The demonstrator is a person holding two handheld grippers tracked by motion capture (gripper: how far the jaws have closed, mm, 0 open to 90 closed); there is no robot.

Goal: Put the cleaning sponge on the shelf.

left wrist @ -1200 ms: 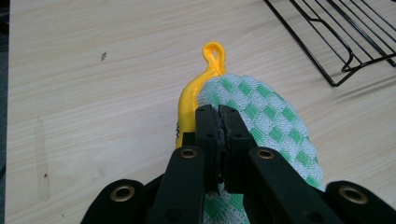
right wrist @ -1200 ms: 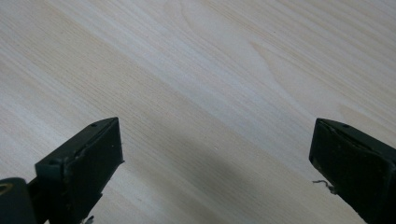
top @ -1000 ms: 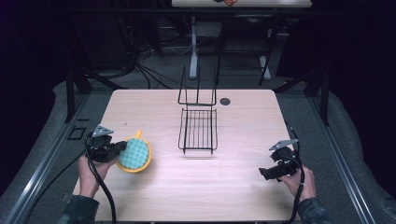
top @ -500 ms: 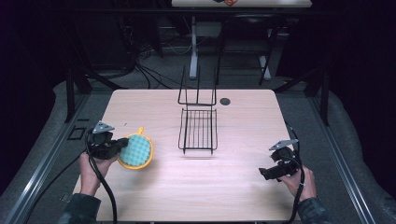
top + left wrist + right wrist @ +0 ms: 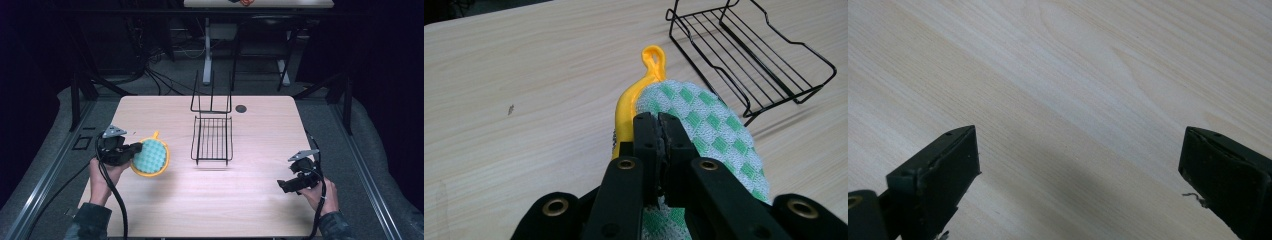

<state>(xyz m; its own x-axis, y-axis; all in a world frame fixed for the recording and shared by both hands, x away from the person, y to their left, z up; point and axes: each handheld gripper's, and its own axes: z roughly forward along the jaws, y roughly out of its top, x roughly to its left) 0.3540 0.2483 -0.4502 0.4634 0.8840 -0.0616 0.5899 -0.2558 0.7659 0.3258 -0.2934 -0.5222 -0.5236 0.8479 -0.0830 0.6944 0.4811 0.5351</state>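
We take the black wire rack (image 5: 213, 136) at the middle of the wooden table (image 5: 210, 200) as our reference. It consists of 1 flat grid tray with a tall wire back standing at its far end.

Well to the left of the rack, the person's left hand (image 5: 102, 175) holds the left gripper (image 5: 131, 151). Its 2 jaws are pressed together on the edge of a round pot holder (image 5: 150, 156), green-and-white checked cloth with a yellow rim. In the left gripper view the jaws meet on the pot holder (image 5: 704, 125), and its yellow hanging loop (image 5: 653, 57) points toward the near-left corner of the rack (image 5: 749, 55). The pot holder sits between the gripper and the rack, apart from the rack.

Just beyond the rack's far right corner, we see 1 small dark round disc (image 5: 241, 108) on the table.

Well to the right of the rack and nearer the person, the right hand (image 5: 319, 192) holds the right gripper (image 5: 285, 186). In the right gripper view its 2 jaws stand wide apart above bare wood (image 5: 1073, 100), holding nothing.

We can read no brand, label or writing on any item.
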